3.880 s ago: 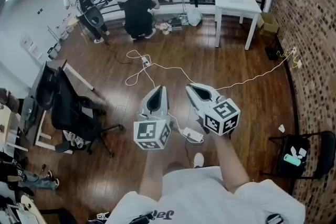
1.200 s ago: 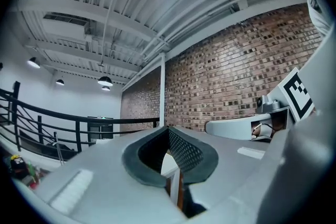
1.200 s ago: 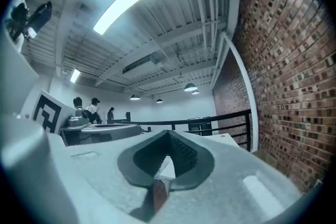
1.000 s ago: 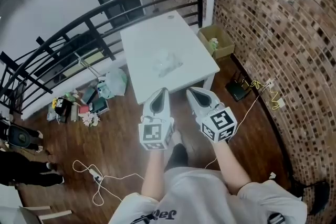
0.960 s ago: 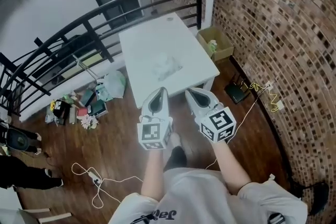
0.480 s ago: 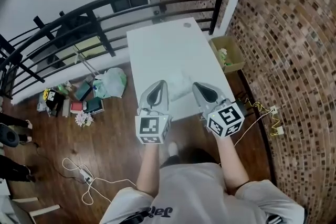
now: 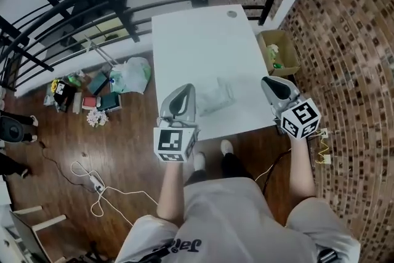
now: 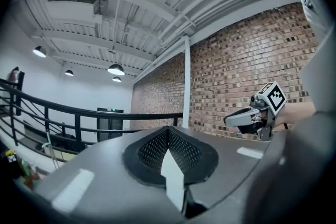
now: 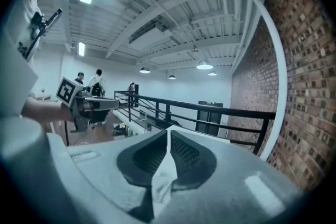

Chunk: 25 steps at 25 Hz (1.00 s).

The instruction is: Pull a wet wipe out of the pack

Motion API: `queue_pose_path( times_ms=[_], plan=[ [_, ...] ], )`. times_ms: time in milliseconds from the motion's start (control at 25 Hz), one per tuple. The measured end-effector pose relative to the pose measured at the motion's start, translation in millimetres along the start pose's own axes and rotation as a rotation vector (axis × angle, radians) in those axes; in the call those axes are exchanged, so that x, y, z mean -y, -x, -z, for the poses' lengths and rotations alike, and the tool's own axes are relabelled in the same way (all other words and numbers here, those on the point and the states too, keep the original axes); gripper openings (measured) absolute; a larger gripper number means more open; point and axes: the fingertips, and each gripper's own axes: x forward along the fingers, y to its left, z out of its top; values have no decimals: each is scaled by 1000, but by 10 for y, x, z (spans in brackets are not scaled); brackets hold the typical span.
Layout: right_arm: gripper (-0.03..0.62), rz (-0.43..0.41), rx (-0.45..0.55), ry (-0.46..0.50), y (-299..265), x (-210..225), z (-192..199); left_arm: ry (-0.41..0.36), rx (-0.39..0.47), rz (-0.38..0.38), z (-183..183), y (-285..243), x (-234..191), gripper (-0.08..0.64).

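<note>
As right hand-held gripper (image 7: 271,83) swung wide, empty jaws just began opening.

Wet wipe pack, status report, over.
Left gripper shut, empty. Right gripper near shut, jaws just starting to open, empty. Wet wipe pack on white table, untouched. Nothing in the way.

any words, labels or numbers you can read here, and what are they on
"Ja", then unclear letters: print on the person's shirt.
Green sign above the door: too small to read.
Wet wipe pack: no print legible.
Marker cubes: black-and-white patterns only, no letters.
</note>
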Motion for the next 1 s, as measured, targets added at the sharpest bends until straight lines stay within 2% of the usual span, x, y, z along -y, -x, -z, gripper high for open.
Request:
queue_pose_path(
  times_ms=[120,240,360,480,560,720,840,1000],
  plan=[
    [26,-82,-72,182,-153,231,3,18,-24,-36,118,-130,-74,17],
    [74,-205,-174,432,-416,272,131,26,-57,-56,292,-232,-96,17],
    [115,-355,-249,558,-749,190,364,35,-87,-63,482,-295,-118,17],
    [127,-521,-313,602,-1042,-18,649,42,-121,-61,688,-353,-132,17],
    [129,-623,-361,624,-1199,-201,866,73,-150,-69,838,-366,-147,17],
    [129,-781,-431,638,-1426,-597,1295,129,-198,-92,1117,-360,-199,17],
    [127,-845,-488,637,-1522,-783,1651,145,-222,-98,1260,-381,-222,17],
    [127,-869,-565,662,-1579,-907,2122,164,-259,-118,1463,-348,-240,17]
  ],
)
